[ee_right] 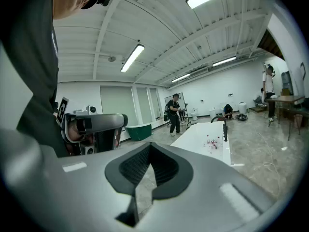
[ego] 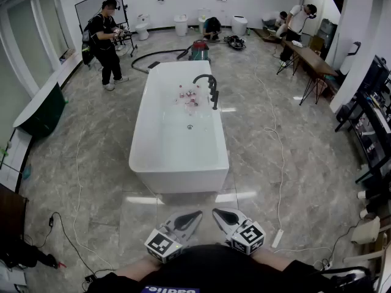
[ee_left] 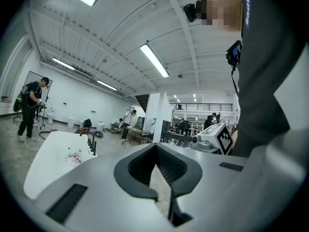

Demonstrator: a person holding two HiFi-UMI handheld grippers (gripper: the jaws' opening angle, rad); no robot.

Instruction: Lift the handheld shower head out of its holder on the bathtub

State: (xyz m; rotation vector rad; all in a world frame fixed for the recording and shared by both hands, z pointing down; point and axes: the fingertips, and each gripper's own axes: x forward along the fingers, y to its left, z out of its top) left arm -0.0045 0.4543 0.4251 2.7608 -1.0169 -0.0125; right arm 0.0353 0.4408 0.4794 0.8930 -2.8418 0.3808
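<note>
My left gripper (ego: 190,216) and right gripper (ego: 221,215) are both clenched and empty. The shower head (ego: 214,96) stands far off on the bathtub's (ego: 142,133) right edge. It's probably hard and slippery, so I'd grab its thin middle.

White letters (ego: 171,290) run across the person's dark shirt (ego: 208,267), but they are cut off and too small to read.

Blk top (ego: 211,266), grey tongs (ego: 197,215)
</note>
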